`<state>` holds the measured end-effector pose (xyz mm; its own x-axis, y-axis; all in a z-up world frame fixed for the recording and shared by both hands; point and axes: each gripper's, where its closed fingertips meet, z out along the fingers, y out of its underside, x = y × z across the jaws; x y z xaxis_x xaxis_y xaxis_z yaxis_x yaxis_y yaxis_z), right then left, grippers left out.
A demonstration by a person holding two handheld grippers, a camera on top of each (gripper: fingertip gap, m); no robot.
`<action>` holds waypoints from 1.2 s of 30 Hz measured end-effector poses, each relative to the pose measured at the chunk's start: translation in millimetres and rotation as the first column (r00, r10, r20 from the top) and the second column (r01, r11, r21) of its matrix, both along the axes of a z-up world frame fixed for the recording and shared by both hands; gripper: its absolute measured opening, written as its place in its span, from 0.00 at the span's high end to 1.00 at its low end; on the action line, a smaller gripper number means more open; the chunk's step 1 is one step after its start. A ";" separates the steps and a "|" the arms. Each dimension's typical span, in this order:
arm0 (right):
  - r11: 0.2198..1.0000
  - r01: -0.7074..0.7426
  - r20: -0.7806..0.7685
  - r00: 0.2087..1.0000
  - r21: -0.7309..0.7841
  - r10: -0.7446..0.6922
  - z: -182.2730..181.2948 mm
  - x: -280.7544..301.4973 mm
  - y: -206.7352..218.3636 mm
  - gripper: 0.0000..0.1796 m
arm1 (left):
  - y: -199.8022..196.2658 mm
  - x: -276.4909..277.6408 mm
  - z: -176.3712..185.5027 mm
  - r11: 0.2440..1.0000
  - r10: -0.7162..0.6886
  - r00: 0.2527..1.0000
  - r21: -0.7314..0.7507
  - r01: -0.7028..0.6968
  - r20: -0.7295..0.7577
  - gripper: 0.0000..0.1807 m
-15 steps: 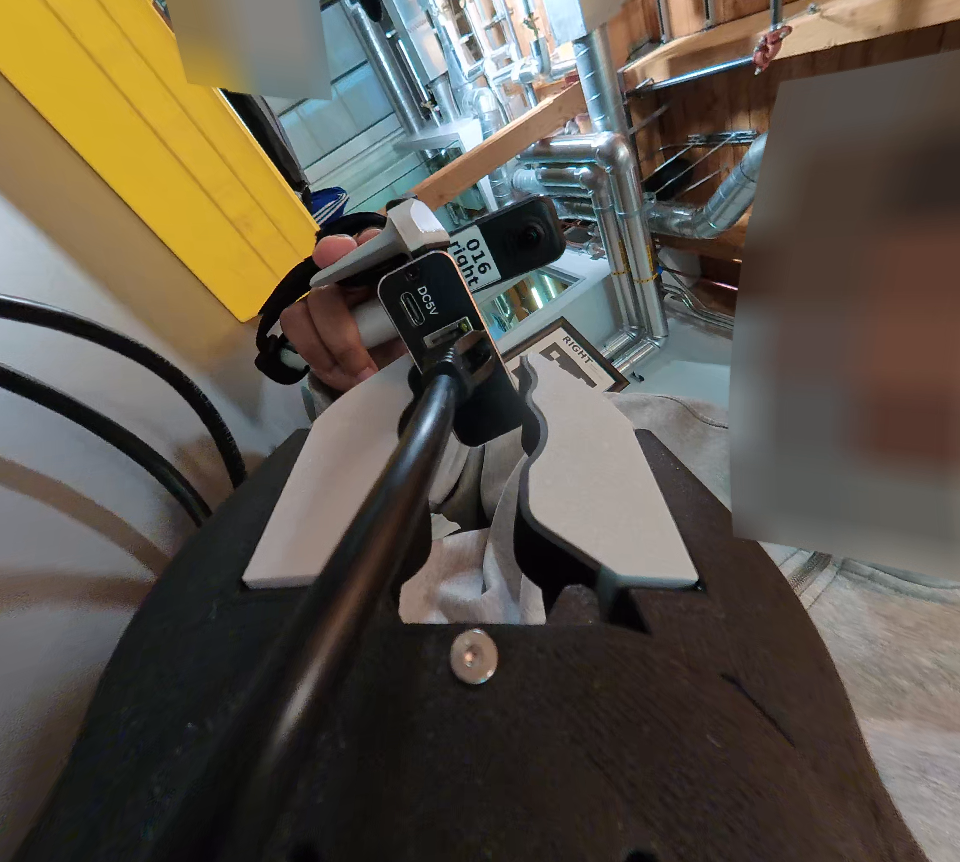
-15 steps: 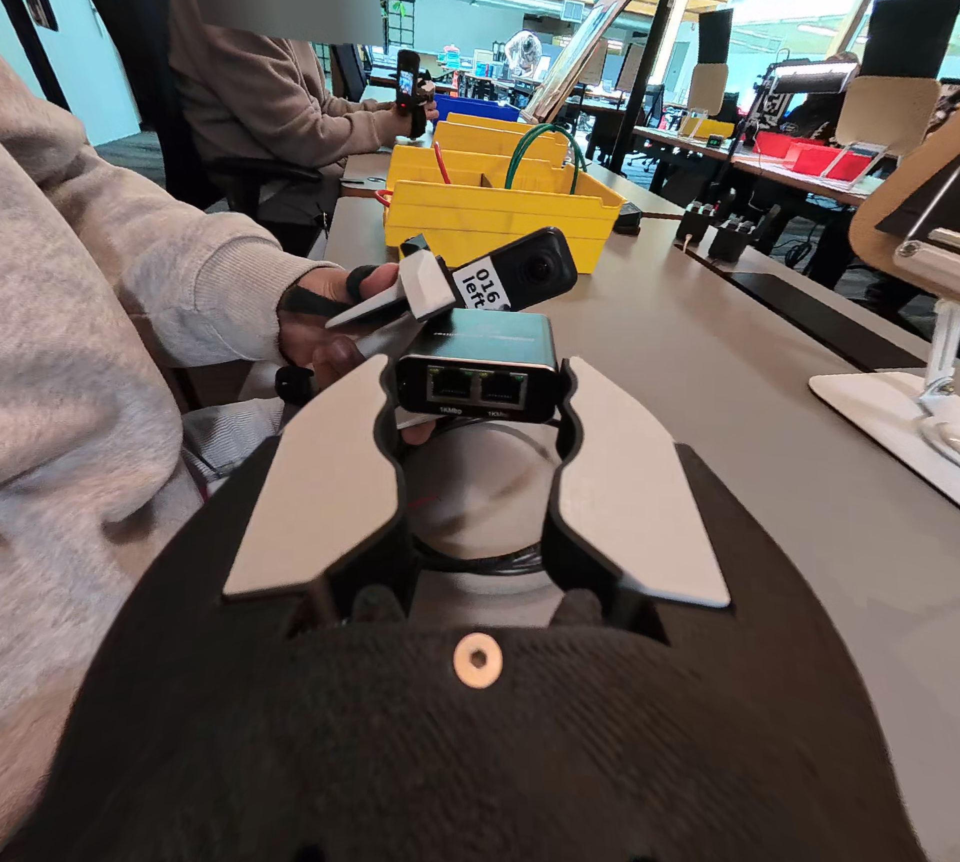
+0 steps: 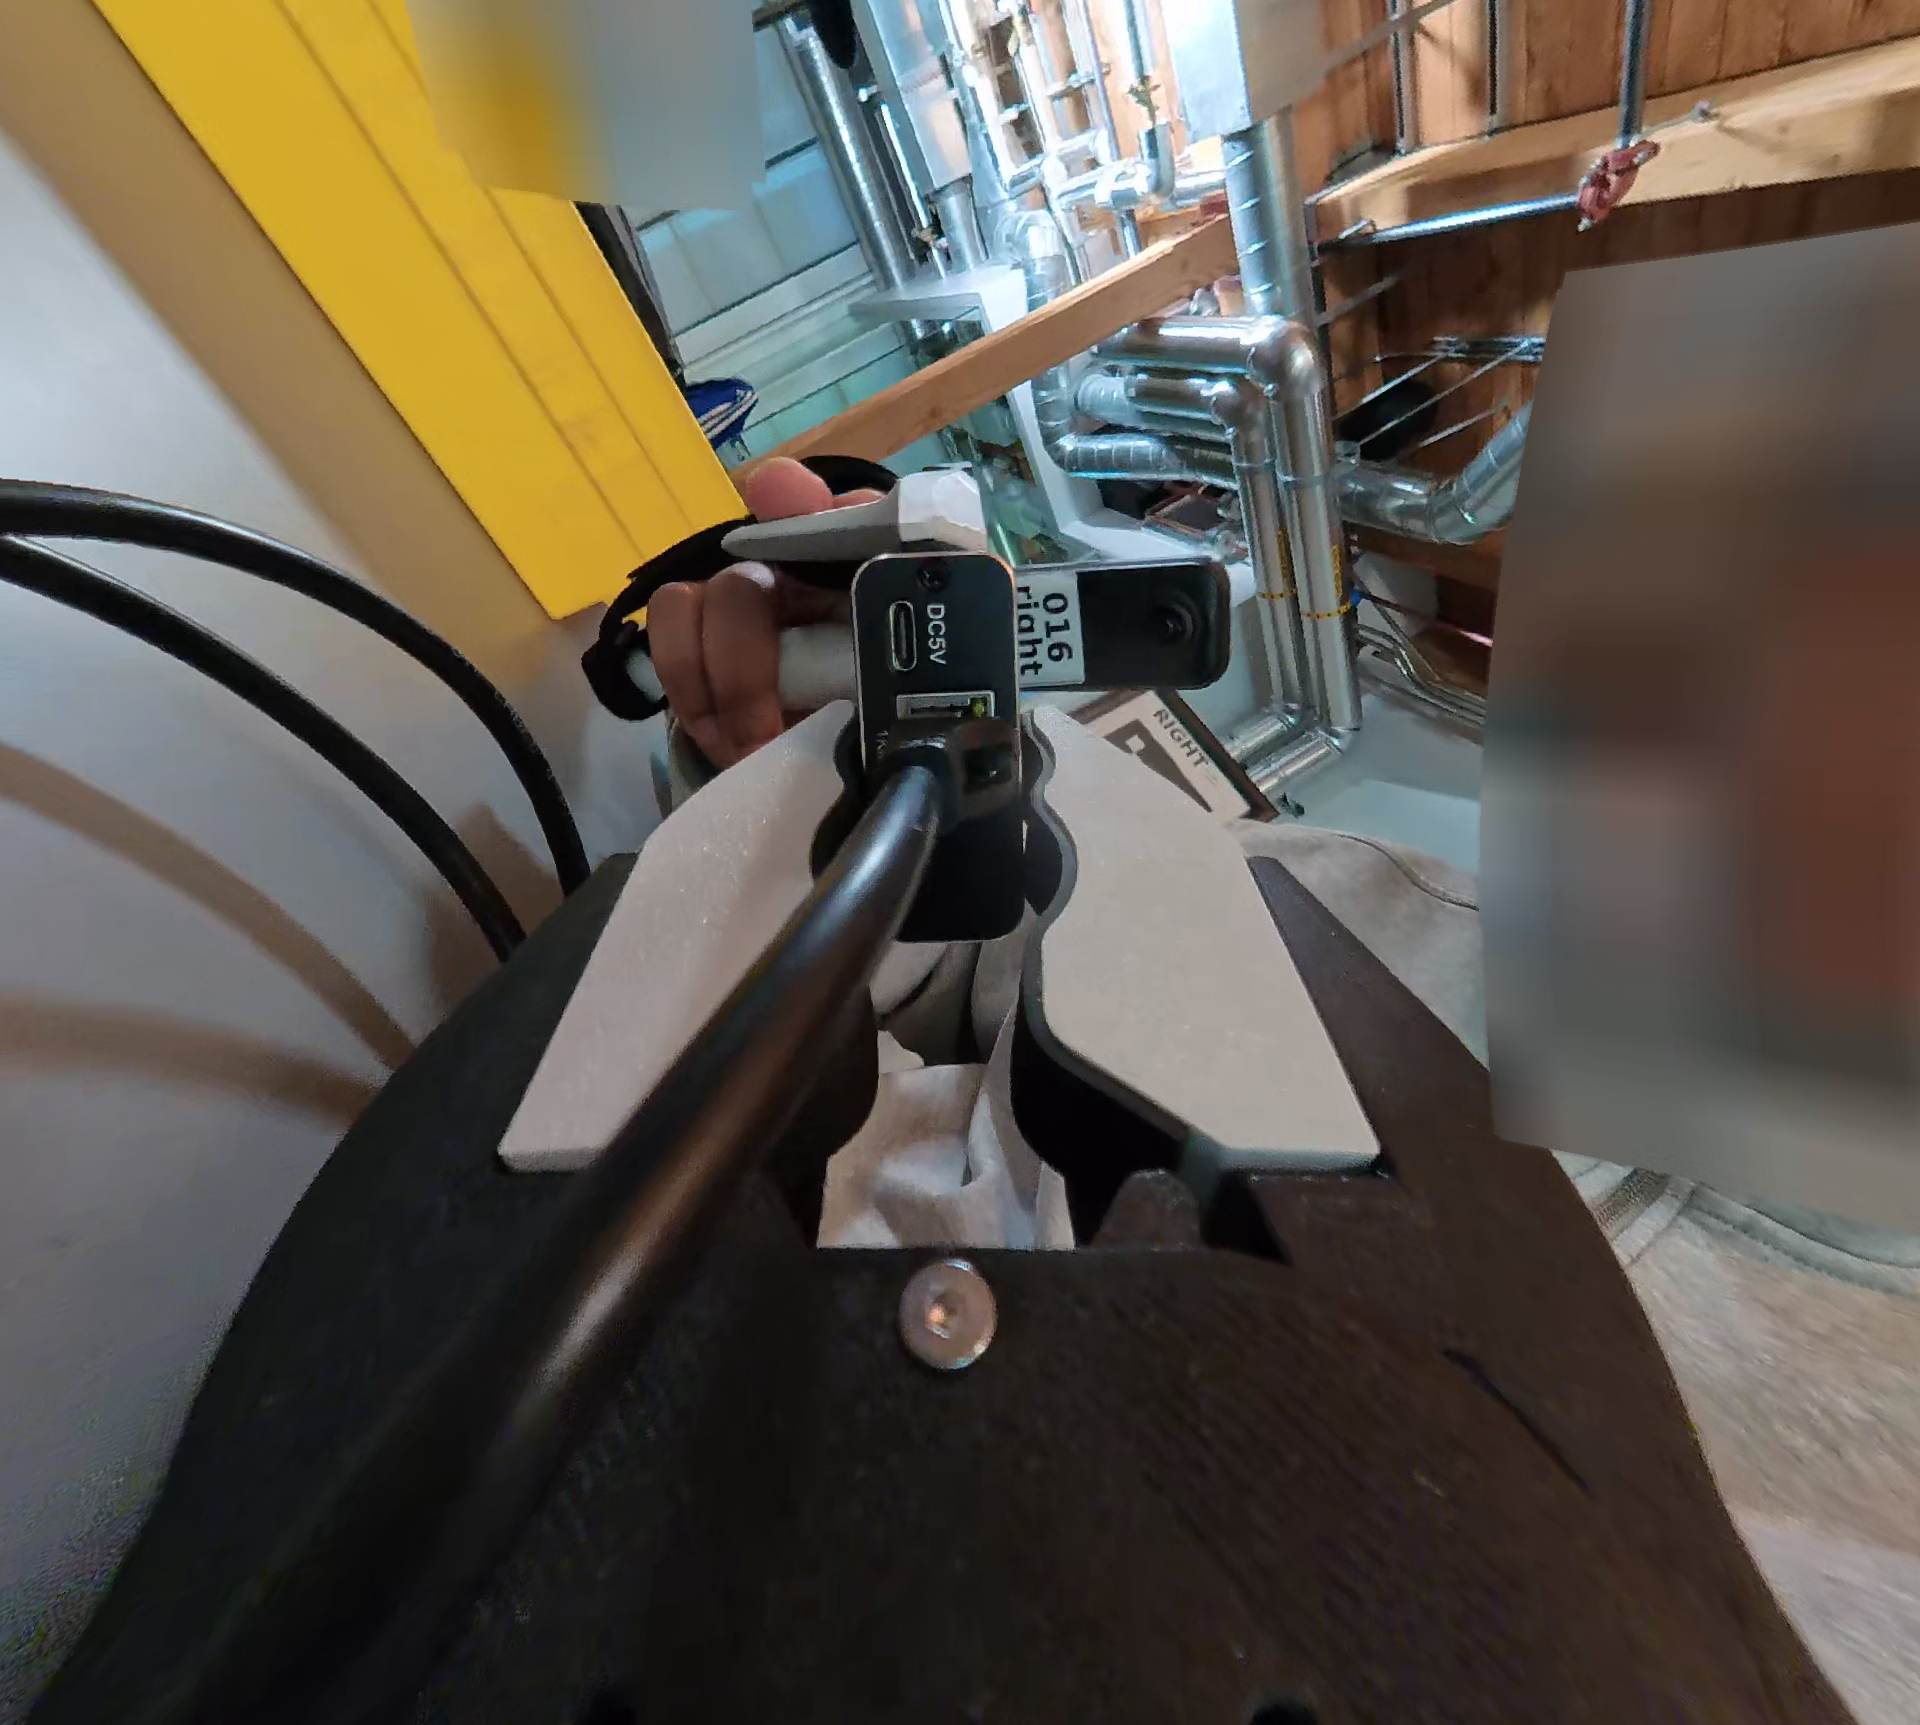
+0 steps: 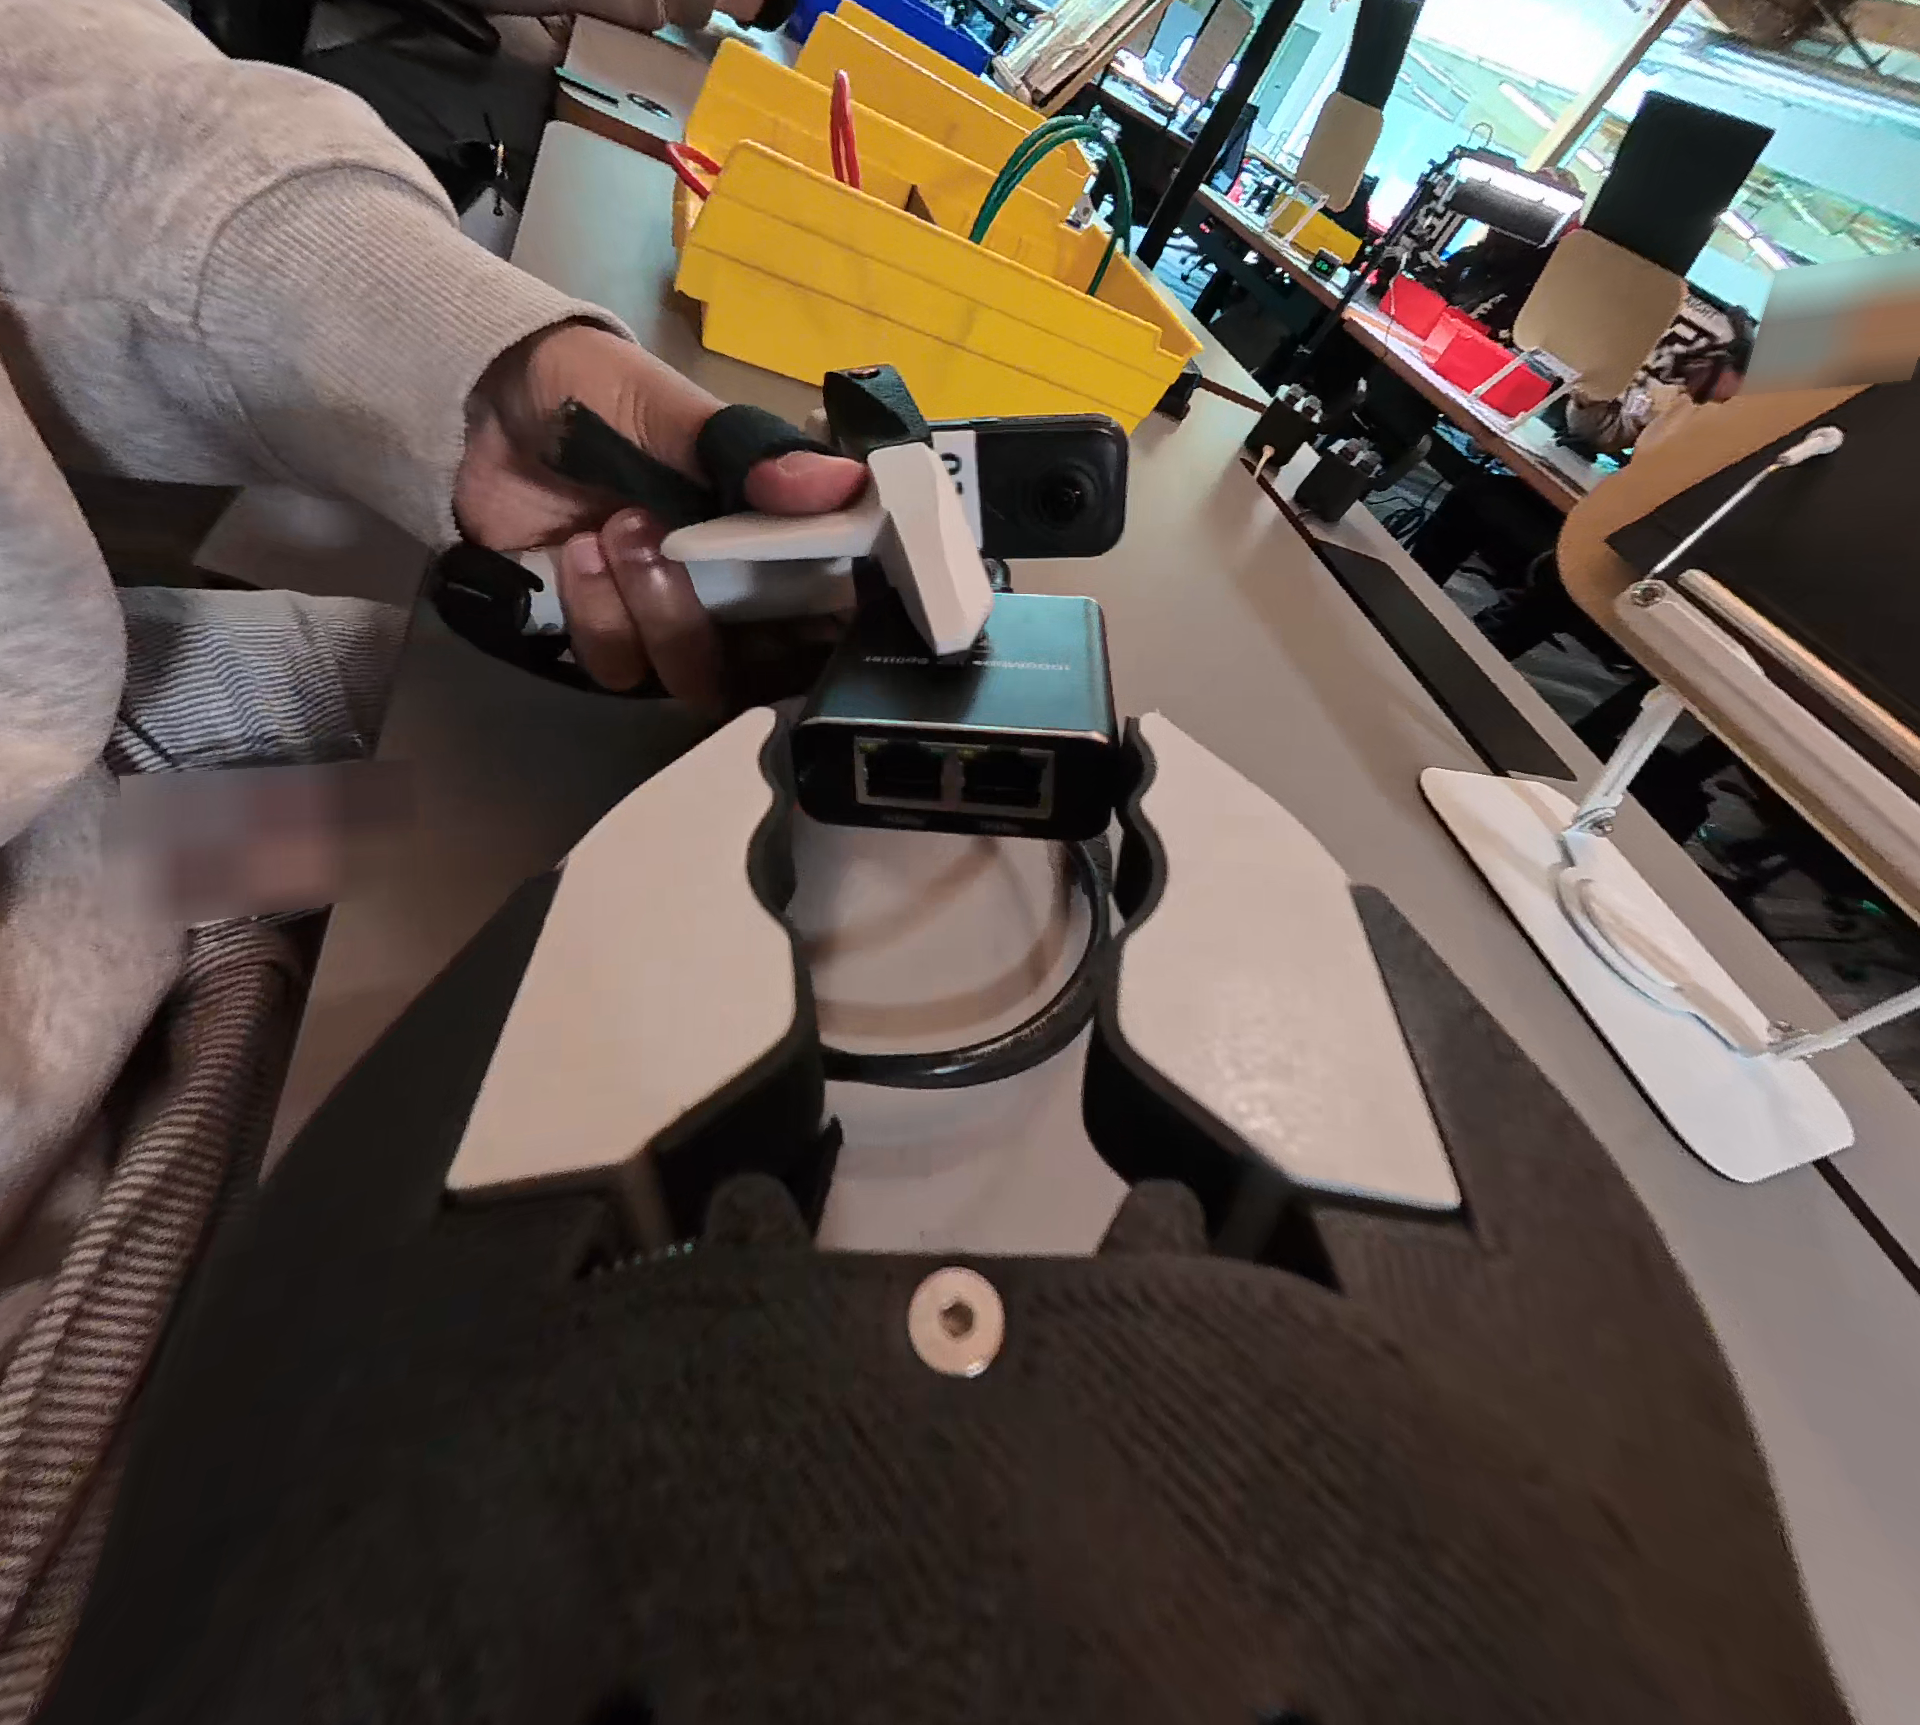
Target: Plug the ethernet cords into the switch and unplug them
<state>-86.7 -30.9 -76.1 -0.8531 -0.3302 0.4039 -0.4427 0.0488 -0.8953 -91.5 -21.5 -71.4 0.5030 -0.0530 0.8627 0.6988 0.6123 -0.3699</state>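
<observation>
Plug-in step, on the single-port end of the switch (image 4: 961, 719): black ethernet cord (image 3: 790, 969) plug at or partly in that port, seating unclear

Right gripper (image 4: 951, 792) clamped on switch sides, aloft over the surface (image 4: 1299, 667), twin ports facing its camera, both empty

Left gripper (image 3: 940, 802) closed on cord plug, facing switch head-on, rolled sideways

Next: probably straight push until latched, right bracing switch

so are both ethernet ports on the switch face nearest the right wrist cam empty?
Yes, the two side-by-side ports on the black switch show open sockets with no plug in either.
</observation>
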 end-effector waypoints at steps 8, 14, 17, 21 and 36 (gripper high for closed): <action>0.997 0.076 0.350 0.935 -0.018 -0.064 20.6 -27.4 4.2 0.73 | -38.6 -12.0 2.4 0.976 0.218 0.976 -0.008 -0.218 -0.031 0.86; 0.996 0.077 0.322 0.945 -0.033 -0.062 26.9 -17.4 -4.3 1.00 | -64.3 -16.6 -6.2 0.929 0.309 0.945 -0.177 -0.325 -0.110 0.86; 0.994 0.074 0.249 0.967 -0.076 -0.053 37.5 -2.2 -19.3 1.00 | -75.1 -17.5 -8.3 0.916 0.344 0.932 -0.180 -0.359 -0.113 0.86; 1.000 -0.020 0.270 0.962 -0.015 0.023 51.4 27.9 -45.0 1.00 | -85.2 -20.0 -13.6 0.912 0.365 0.926 -0.166 -0.376 -0.097 0.86; 0.951 -0.283 0.080 0.958 0.127 0.274 93.9 131.2 -220.1 1.00 | -92.3 -27.5 -13.7 0.896 0.387 0.911 -0.177 -0.408 -0.139 0.86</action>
